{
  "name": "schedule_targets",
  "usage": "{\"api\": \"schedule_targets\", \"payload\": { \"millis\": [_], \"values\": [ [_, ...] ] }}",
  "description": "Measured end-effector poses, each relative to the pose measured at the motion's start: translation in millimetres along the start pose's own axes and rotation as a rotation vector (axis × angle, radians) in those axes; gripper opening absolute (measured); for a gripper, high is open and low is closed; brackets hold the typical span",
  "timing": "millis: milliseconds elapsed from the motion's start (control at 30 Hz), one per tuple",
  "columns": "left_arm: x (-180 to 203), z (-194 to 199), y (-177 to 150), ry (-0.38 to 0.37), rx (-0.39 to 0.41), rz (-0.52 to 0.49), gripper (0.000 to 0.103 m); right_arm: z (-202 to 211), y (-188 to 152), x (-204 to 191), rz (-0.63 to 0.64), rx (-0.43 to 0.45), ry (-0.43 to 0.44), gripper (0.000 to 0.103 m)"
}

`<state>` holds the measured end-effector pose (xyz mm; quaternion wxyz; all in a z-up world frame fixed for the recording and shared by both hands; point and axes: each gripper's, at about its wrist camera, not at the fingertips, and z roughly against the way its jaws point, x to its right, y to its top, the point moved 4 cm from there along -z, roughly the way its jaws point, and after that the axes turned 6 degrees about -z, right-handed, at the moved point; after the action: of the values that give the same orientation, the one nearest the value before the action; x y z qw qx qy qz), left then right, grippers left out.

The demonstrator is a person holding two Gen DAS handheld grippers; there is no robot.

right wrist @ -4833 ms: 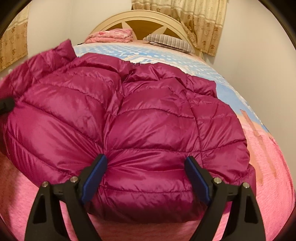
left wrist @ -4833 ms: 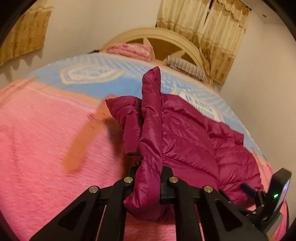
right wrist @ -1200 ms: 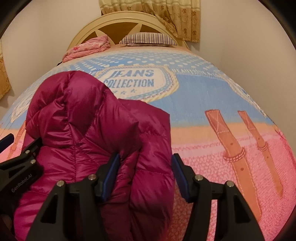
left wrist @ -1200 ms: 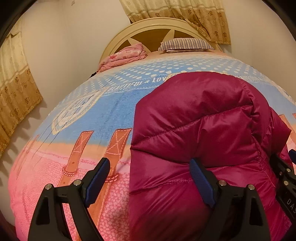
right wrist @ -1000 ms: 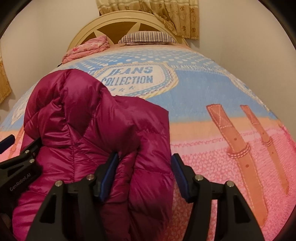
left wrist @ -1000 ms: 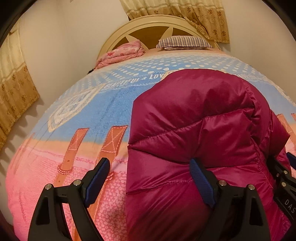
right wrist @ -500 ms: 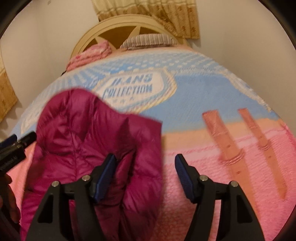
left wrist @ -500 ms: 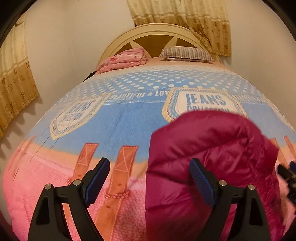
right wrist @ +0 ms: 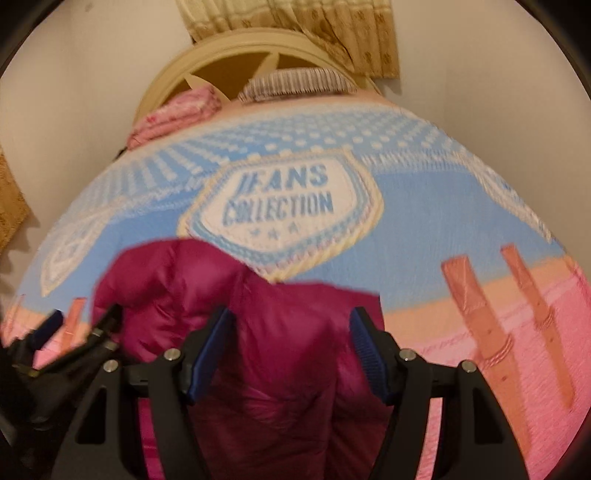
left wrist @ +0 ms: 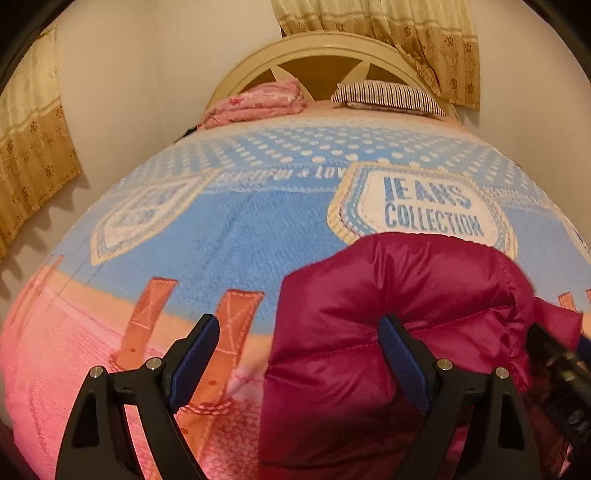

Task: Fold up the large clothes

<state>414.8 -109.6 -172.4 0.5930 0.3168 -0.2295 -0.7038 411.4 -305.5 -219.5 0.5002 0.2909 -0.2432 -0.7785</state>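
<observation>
Left jaws: the left gripper [left wrist: 297, 363] stands wide apart, blue ribbed pads bare; its right-hand pad overlaps the jacket's edge in the left wrist view, but nothing is pinched.
Right jaws: the right gripper [right wrist: 291, 354] is parted about halfway, and the jacket's folded edge lies in the gap; the pads do not seem to press on it, though the right wrist view is blurred.
Gripper build: black angular plastic arms with silver screw heads; each gripper shows at the edge of the other's view.
Jacket place: the magenta puffer jacket [left wrist: 388, 332] lies on the near, pink part of the bedspread, directly under and ahead of both grippers.
Jacket axis: folded into a thick bundle, long axis running from the near bed edge toward the headboard; its rounded far end overlaps the "JEANS COLLECTION" badge [right wrist: 284, 206] in both views.
Jacket surface: glossy, quilted in stitched channels, puffy and creased.
Bedspread: the bedspread [left wrist: 207, 236] is fuzzy terry-like cloth, pink near, then orange strap shapes, then blue with white dots.
Far end: a folded pink blanket [left wrist: 258, 101] and a striped pillow [left wrist: 388, 96] lie against the arched cream headboard [left wrist: 317, 50].
Walls: plain, with patterned tan curtains [left wrist: 388, 33].
</observation>
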Motion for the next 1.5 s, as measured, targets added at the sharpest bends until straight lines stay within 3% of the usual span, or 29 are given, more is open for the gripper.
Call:
{"api": "schedule_targets", "payload": {
  "millis": [433,1500],
  "values": [
    [8.4,-25.2,-16.6,-0.023,-0.048,0.038,0.096,-24.4,-17.0,19.3,0.001,-0.018,-0.045,0.068],
    [11.7,-33.0,-22.9,0.004,-0.047,0.032,0.099,-43.0,-26.4,23.3,0.007,-0.036,-0.071,0.072]
  ]
}}
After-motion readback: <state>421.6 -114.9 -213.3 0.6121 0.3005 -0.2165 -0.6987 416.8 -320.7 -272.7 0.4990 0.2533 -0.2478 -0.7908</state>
